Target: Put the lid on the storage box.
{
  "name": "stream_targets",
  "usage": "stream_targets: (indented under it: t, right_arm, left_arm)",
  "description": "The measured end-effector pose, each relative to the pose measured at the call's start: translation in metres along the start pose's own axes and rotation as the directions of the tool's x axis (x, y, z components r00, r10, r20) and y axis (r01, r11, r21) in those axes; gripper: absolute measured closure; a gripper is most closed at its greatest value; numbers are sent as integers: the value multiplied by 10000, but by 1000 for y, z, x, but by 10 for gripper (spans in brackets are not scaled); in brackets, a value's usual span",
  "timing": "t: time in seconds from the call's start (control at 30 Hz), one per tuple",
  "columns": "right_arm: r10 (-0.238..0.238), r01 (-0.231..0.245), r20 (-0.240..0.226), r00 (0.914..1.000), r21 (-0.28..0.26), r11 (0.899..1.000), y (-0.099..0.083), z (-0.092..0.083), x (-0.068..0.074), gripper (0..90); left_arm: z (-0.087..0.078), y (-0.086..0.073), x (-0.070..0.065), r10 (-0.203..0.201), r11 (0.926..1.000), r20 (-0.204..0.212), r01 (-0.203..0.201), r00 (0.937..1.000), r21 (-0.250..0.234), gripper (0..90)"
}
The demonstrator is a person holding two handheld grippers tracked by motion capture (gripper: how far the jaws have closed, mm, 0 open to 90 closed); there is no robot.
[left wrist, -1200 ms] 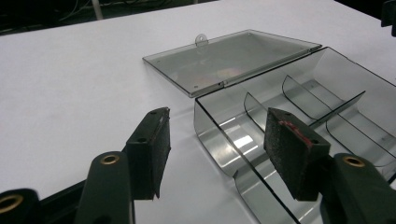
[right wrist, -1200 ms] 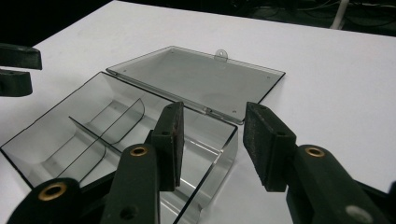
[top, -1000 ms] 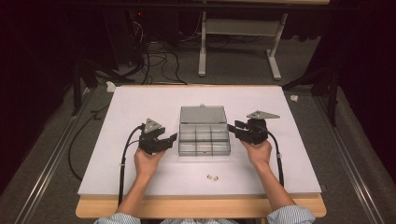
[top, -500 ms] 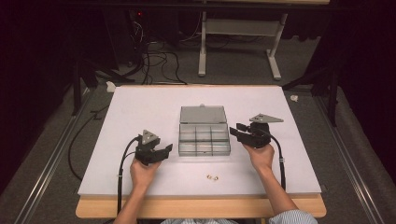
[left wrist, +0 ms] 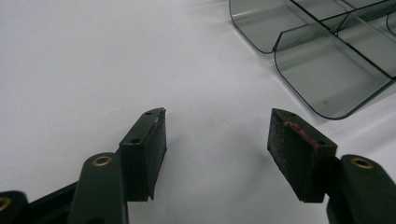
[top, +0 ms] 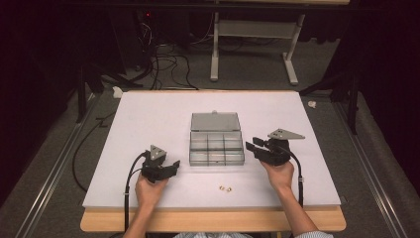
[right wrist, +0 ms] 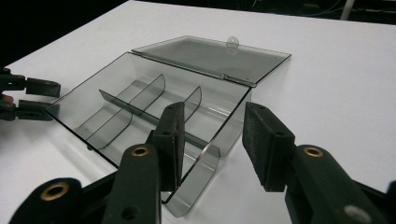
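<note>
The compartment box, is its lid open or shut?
Open: the lid of the compartment box lies flat behind it, and the dividers stand uncovered.

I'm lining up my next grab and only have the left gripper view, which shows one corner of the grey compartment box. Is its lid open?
Observer: Yes, the lid lies folded flat behind the compartment box.
Operator: Any loose parts to pick up?
Observer: Two small brass-coloured pieces lie on the table in front of the box, nearer the person.
Operator: And the right gripper?
Observer: The right gripper is open at the box's right end, holding nothing.
</note>
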State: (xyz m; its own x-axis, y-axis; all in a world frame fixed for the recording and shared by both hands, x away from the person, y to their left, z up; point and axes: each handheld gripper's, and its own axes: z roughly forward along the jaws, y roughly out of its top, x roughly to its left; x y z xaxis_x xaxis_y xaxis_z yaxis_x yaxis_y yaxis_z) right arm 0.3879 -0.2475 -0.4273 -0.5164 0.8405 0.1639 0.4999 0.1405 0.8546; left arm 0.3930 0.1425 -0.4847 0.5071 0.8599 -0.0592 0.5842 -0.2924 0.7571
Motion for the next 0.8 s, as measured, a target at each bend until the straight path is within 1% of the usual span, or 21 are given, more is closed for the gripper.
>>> stream_targets:
  t: [0.1, 0.2, 0.33, 0.6, 0.77, 0.8]
  right_arm:
    - [-3, 3, -13, 10000, -22, 10000, -4, -3, 1, 604]
    - [14, -13, -32, 10000, 48, 10000, -10, -4, 1, 604]
    - [49, -49, -102, 9999, 16, 10000, -14, -6, 1, 603]
    - [52, -50, -130, 9999, 117, 9999, -25, -11, 1, 607]
    - [26, -23, -170, 9999, 152, 9999, -29, -12, 4, 610]
    - [-75, 78, -172, 9998, 182, 9998, -30, -13, 5, 613]
  left_arm:
    - [1, 0, -2, 146, 9999, -39, -146, 9999, 76, 358]
    - [2, 0, -4, 383, 9992, -210, -380, 9990, 121, 343]
    - [2, 0, -4, 359, 9993, -202, -357, 9992, 97, 342]
    - [2, -1, -5, 401, 9991, -269, -398, 9988, 110, 337]
    - [2, -1, -5, 404, 9991, -275, -401, 9988, 110, 336]
    - [2, -1, -5, 402, 9991, -275, -399, 9988, 111, 337]
